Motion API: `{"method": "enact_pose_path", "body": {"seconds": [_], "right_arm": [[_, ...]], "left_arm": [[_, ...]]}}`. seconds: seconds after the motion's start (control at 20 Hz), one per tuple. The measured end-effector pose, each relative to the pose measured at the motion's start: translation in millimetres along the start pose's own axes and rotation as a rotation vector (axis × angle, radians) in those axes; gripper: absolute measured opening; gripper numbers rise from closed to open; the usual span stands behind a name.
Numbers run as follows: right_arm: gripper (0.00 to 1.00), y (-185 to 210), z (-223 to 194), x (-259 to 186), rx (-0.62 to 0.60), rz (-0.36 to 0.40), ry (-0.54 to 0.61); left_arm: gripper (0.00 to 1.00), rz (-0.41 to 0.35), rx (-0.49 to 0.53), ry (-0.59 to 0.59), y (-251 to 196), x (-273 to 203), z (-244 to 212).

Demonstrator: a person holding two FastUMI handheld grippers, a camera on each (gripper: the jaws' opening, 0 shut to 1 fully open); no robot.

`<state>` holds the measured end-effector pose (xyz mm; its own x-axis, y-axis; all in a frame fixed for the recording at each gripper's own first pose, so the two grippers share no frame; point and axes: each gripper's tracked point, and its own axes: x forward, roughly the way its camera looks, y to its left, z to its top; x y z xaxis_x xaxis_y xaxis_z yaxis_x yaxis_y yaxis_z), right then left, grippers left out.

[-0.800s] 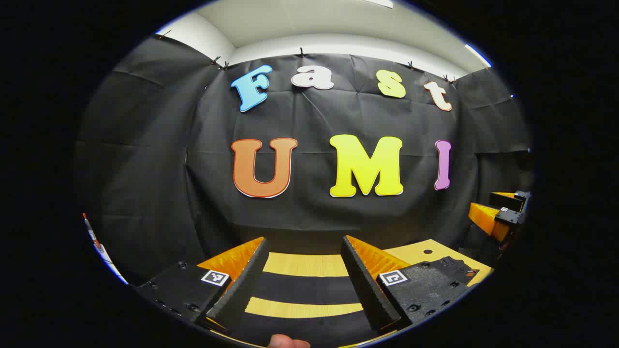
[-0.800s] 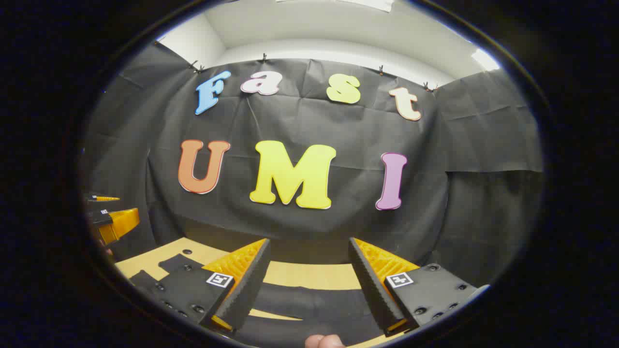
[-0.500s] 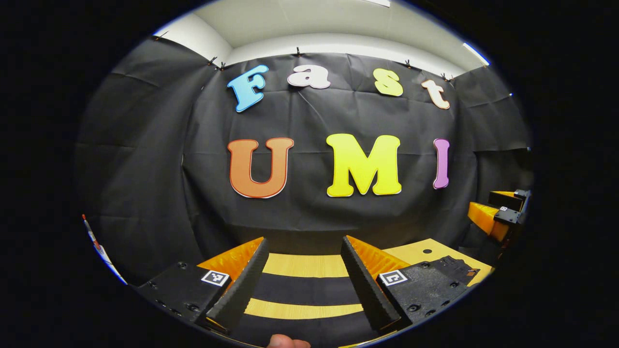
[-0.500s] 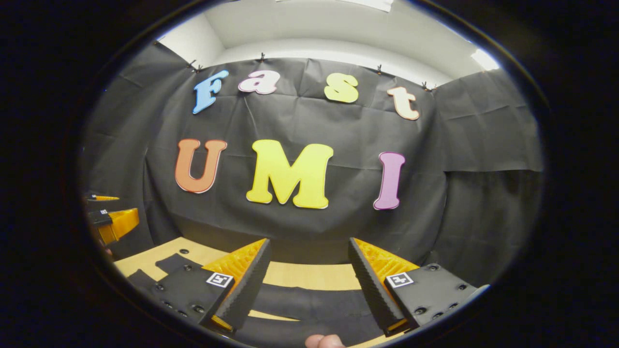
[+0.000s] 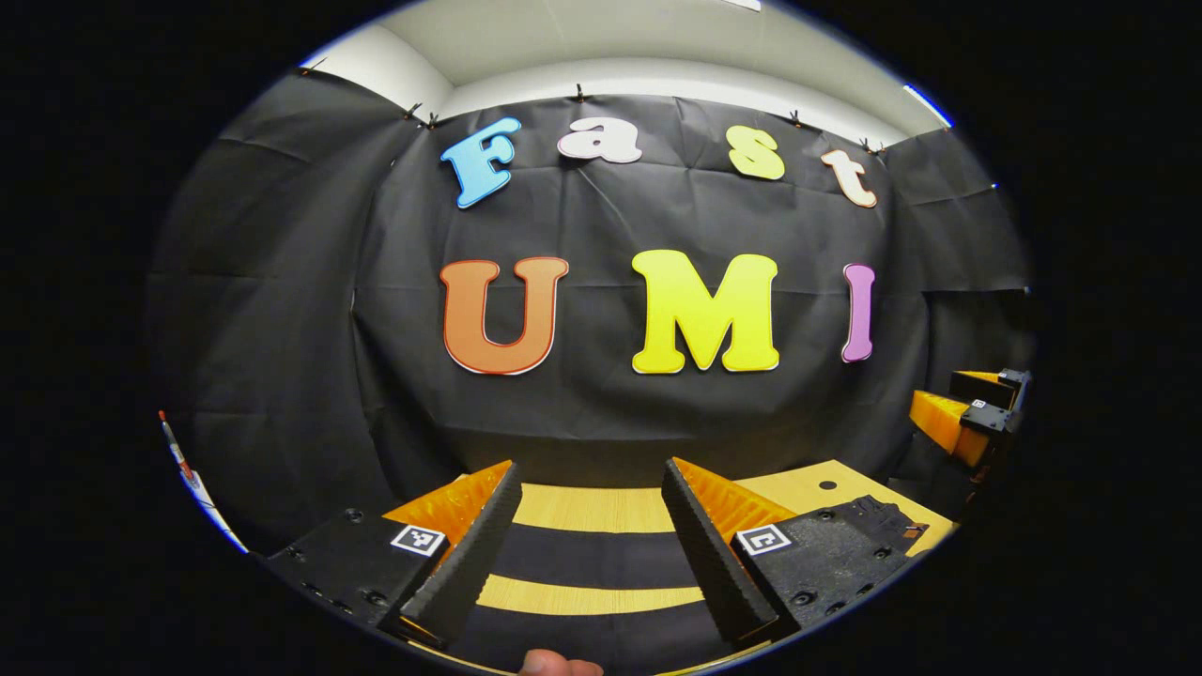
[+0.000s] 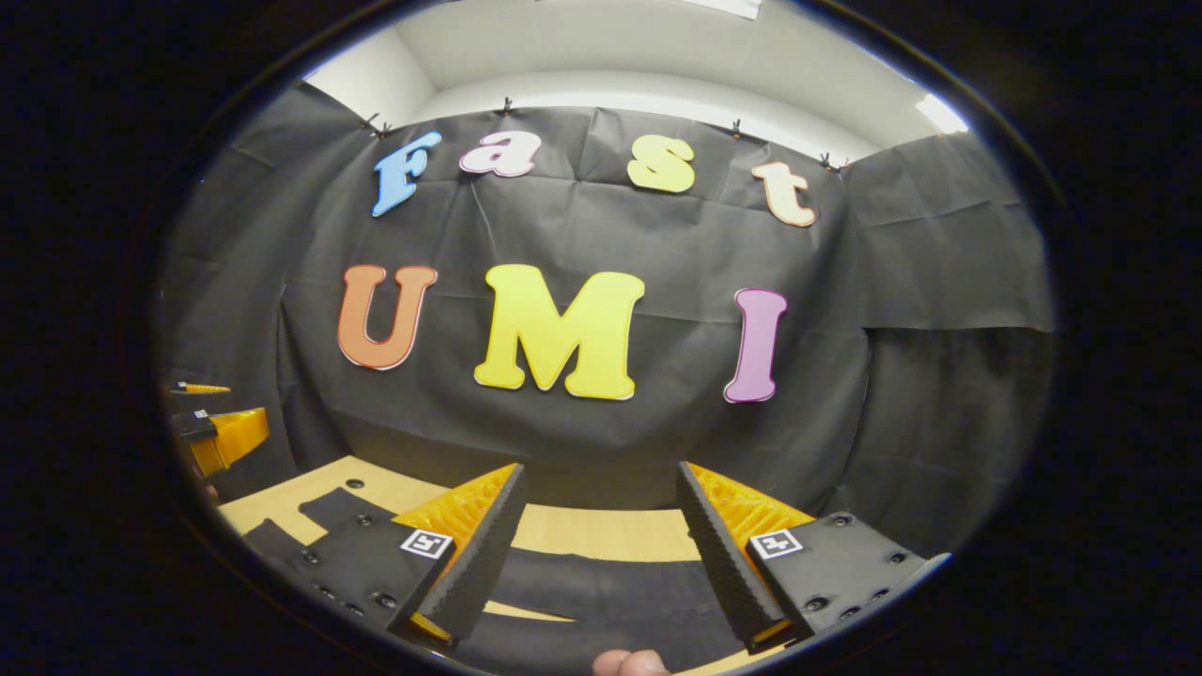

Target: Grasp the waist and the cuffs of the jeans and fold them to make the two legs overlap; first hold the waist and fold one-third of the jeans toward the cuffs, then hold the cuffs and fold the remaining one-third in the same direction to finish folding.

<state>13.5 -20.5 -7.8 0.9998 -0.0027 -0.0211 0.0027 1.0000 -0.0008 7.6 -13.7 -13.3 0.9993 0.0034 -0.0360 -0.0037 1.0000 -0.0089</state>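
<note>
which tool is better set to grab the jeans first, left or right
Right, narrowly: both hang open, but the right tool has jeans across most of its gap, while the left tool faces two strips with table between.

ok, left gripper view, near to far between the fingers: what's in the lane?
Person's fingertip → dark jeans band → strip of wooden table → second dark jeans band → table again → black cloth wall.

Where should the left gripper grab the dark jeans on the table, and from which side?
Likely the near edge of the jeans, from above: they lie flat on the table in two bands ahead of the open left gripper, so one finger must slip under. Waist or cuffs: cannot tell.
</note>
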Motion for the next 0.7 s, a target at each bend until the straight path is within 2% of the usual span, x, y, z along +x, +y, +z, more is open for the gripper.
{"method": "enact_pose_path", "body": {"seconds": [0.15,0.3,0.45,0.55,0.6,0.7], "right_arm": [[0.99,-20,-16,9,0.032,-0.005,0.053],[0.99,-58,-45,18,0.070,-0.029,0.148],[0.99,-107,-82,21,0.097,-0.074,0.249],[0.99,-134,-113,15,0.168,-0.088,0.354],[0.99,-144,-129,10,0.236,-0.087,0.414],[0.99,-164,-165,-4,0.412,-0.110,0.541]], "left_arm": [[0.96,0.025,-0.030,0.043,14,4,-13],[0.96,0.108,-0.074,0.113,58,9,-40],[0.97,0.207,-0.170,0.222,110,0,-82],[0.97,0.252,-0.272,0.311,138,-14,-118],[0.97,0.266,-0.355,0.352,150,-23,-136],[0.99,0.300,-0.595,0.473,156,-46,-175]]}}
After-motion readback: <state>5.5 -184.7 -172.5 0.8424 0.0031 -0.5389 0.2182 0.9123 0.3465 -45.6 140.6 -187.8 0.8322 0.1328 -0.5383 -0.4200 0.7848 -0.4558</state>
